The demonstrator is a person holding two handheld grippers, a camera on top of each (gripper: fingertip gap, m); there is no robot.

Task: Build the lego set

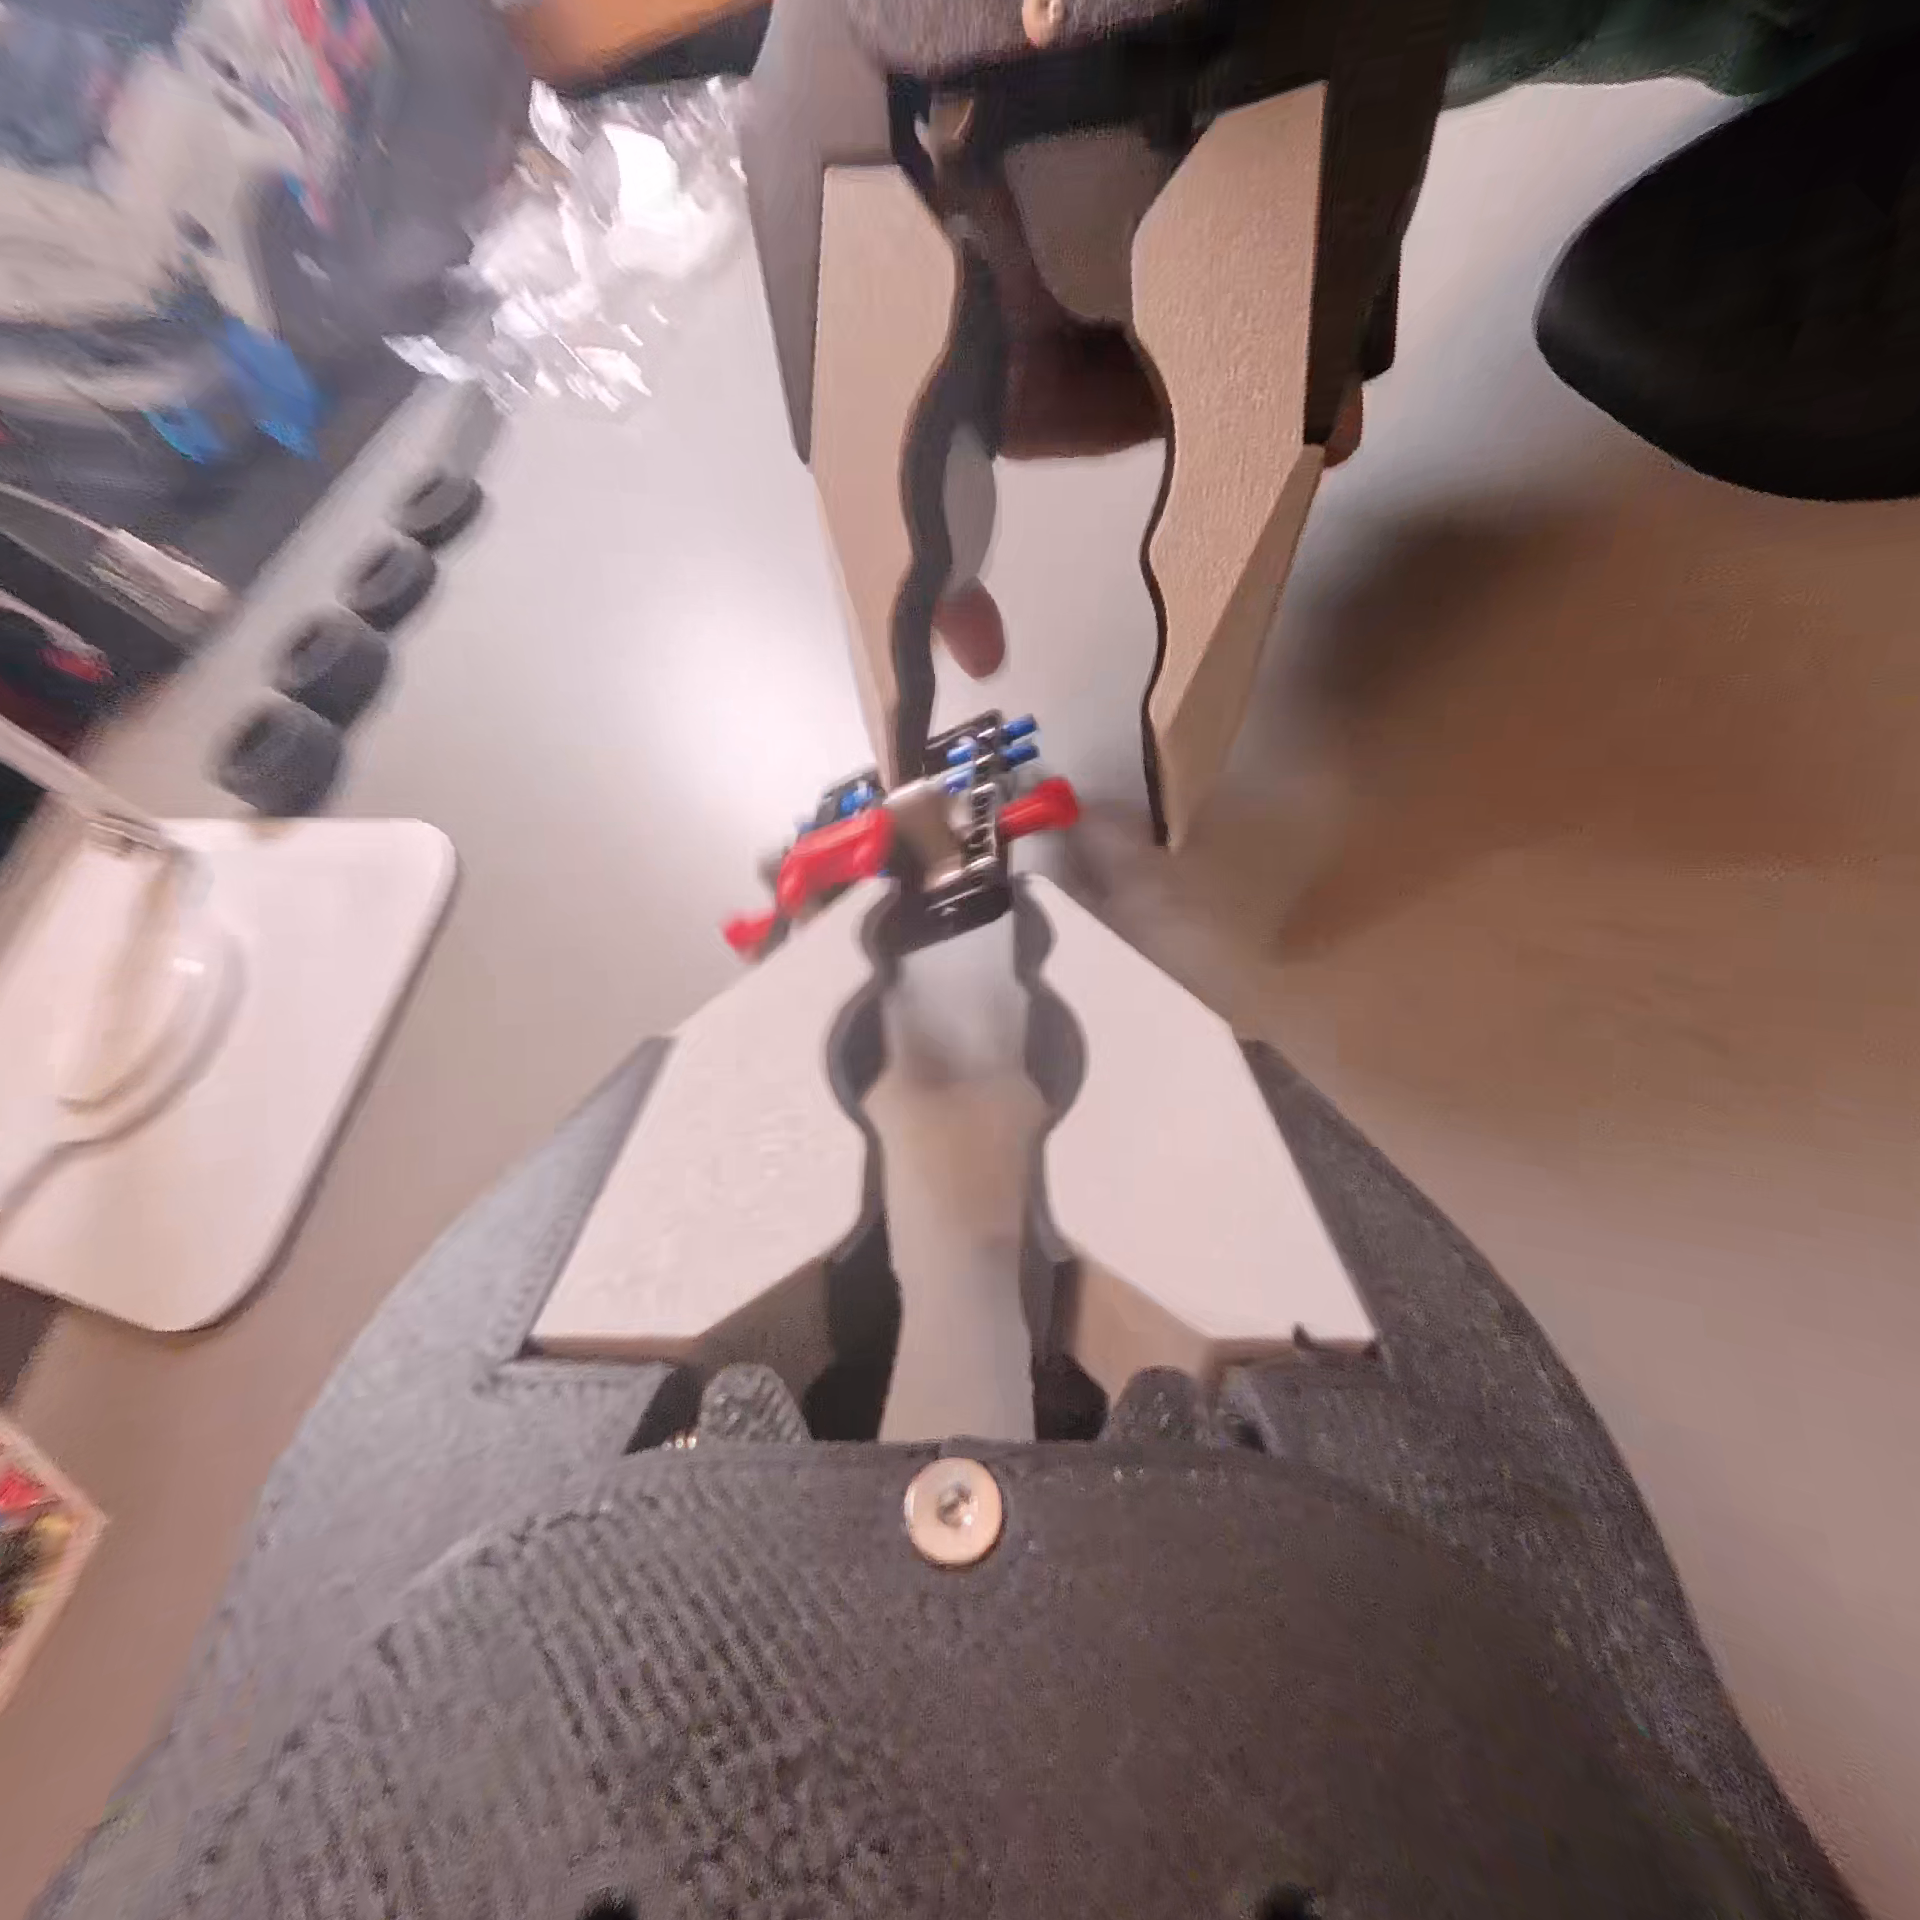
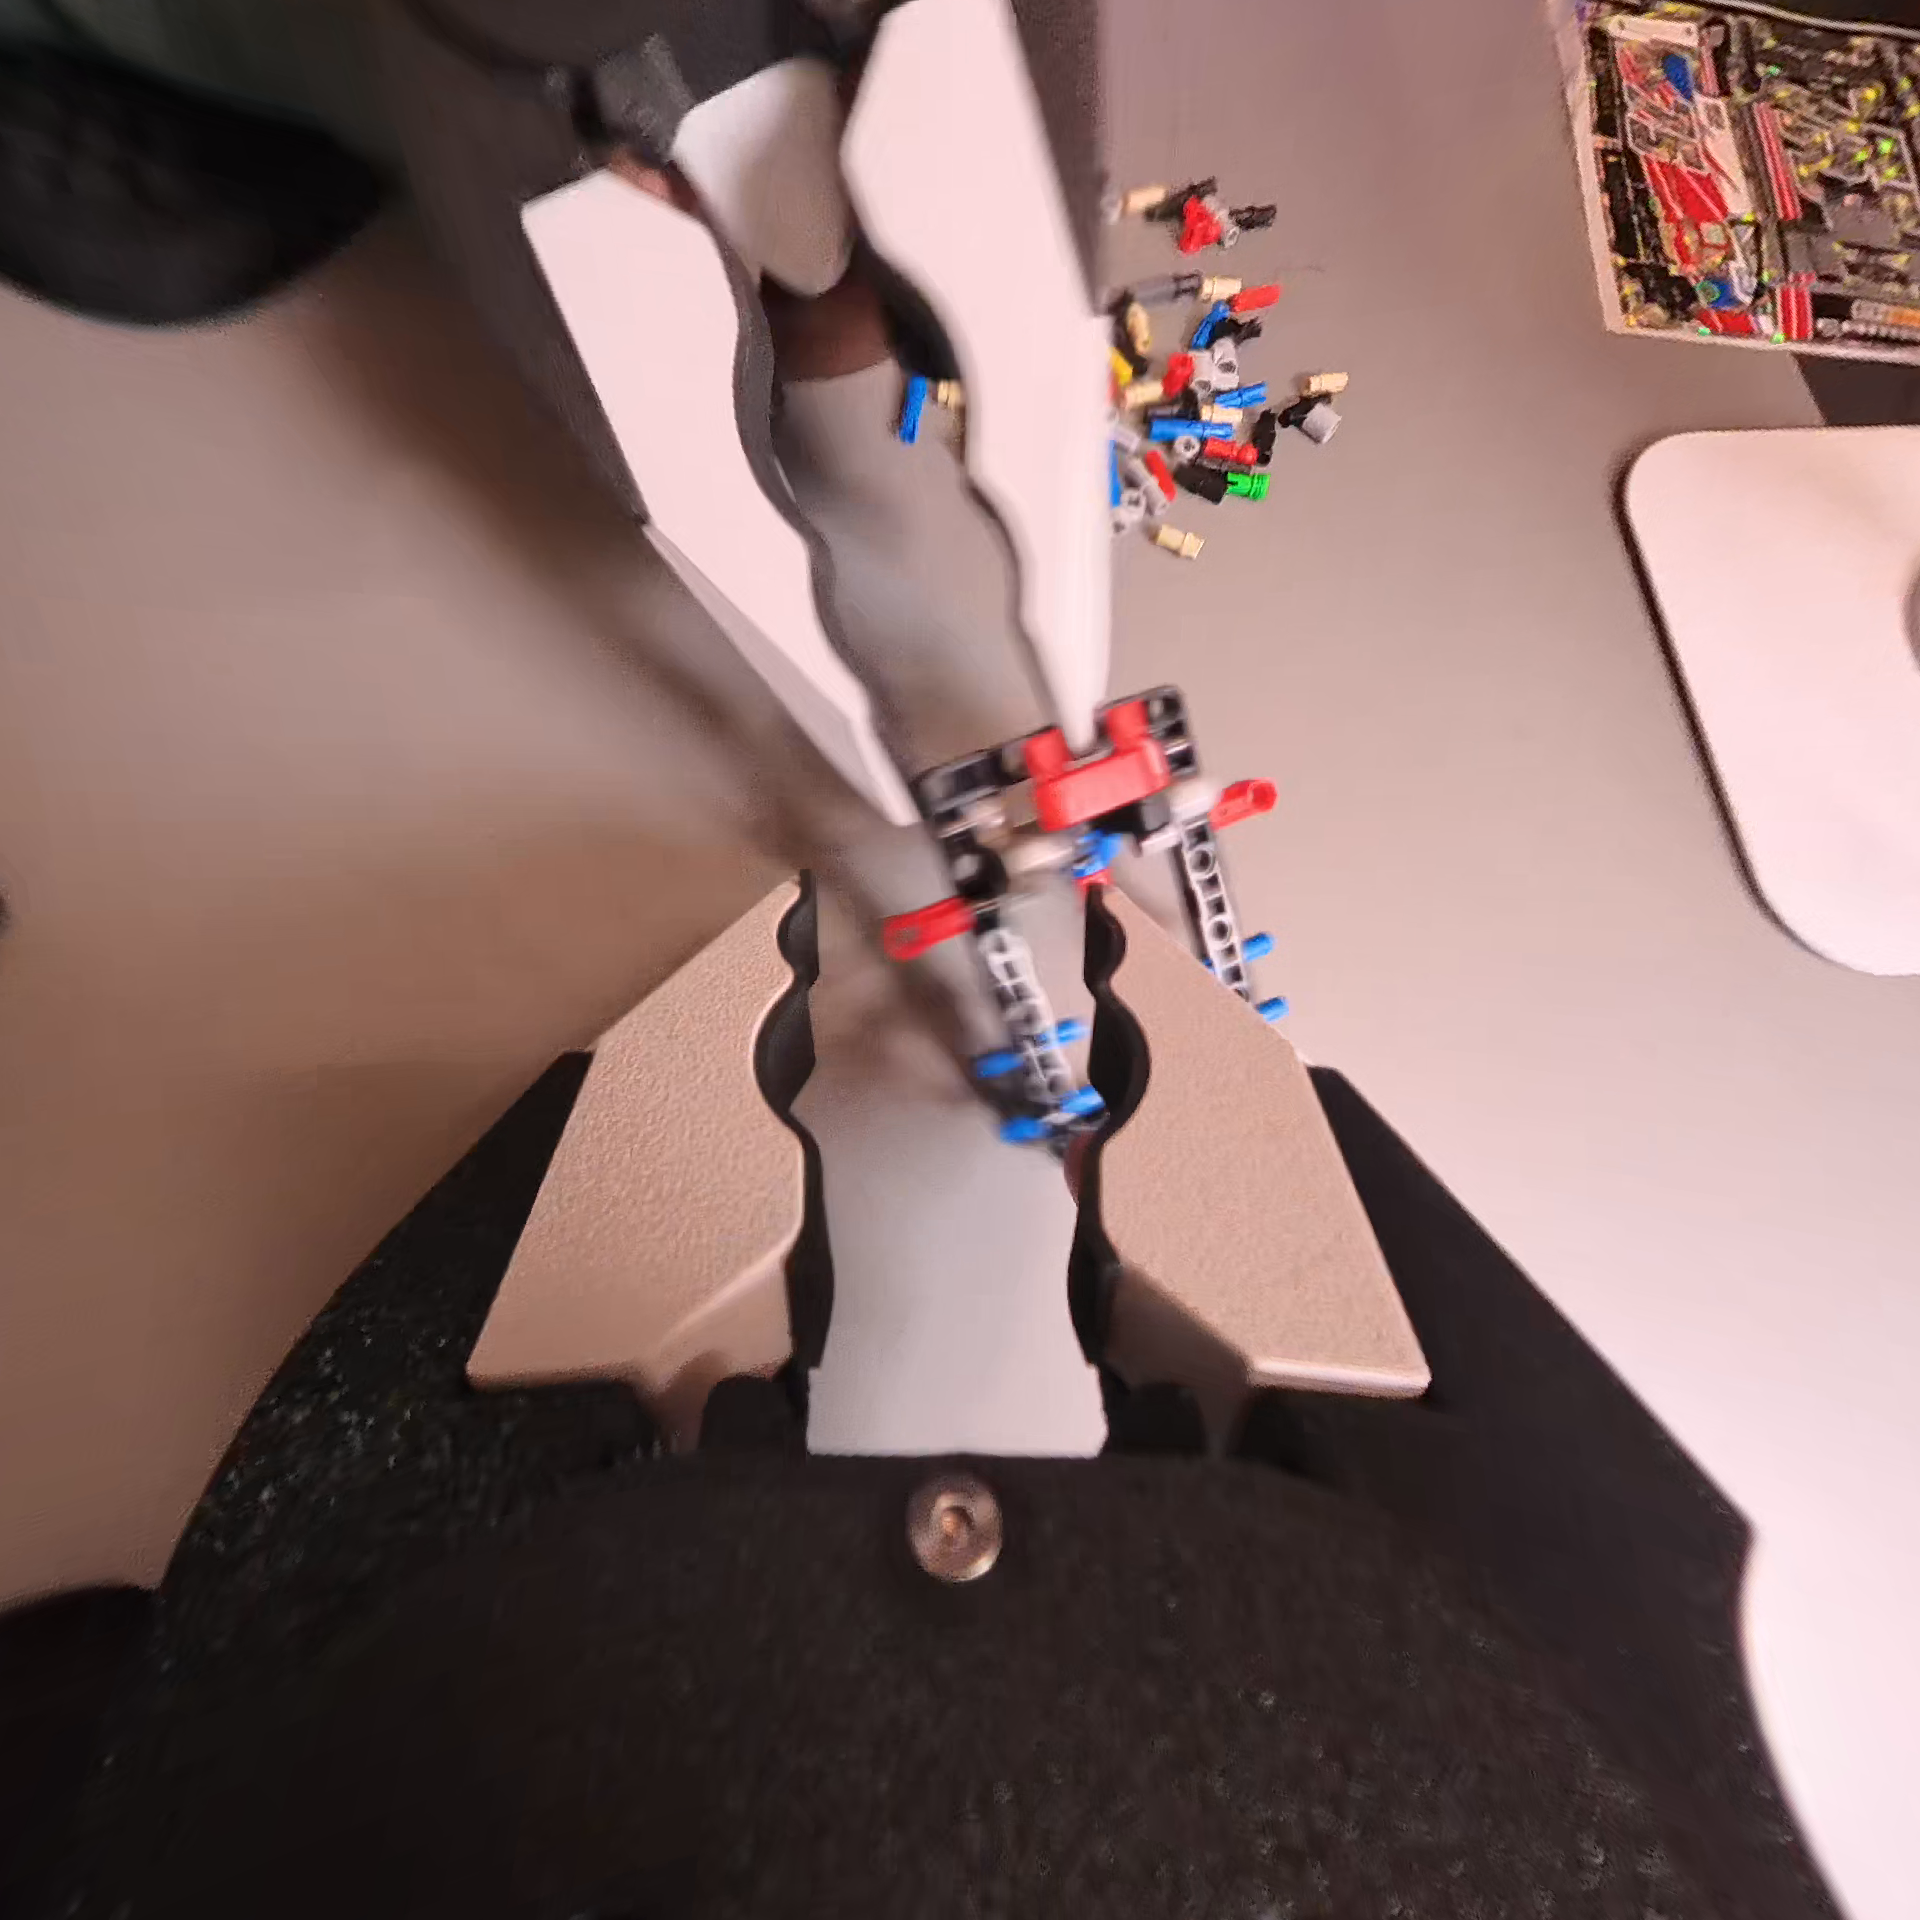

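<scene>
A small Lego assembly (image 1: 940, 831) of black frame, red connectors, grey beams and blue pins is held just above the grey table. My left gripper (image 1: 954, 904) is shut on its black frame end. In the right wrist view the left gripper (image 2: 992, 779) comes down from the top and pinches the frame by the red block (image 2: 1091, 784). My right gripper (image 2: 951, 888) is open, with one grey beam (image 2: 1023, 1029) and its blue pins lying between its fingers. In the left wrist view the right gripper (image 1: 1031, 800) comes from the top, jaws spread around the assembly's far end.
A pile of loose small pieces (image 2: 1195, 405) lies beyond the assembly. An instruction booklet (image 2: 1756, 166) is at the far right. A white flat stand base (image 1: 208, 1060) sits left, also in the right wrist view (image 2: 1787, 675). Several black tyres (image 1: 332, 655) and clear bags (image 1: 582, 260) lie far left.
</scene>
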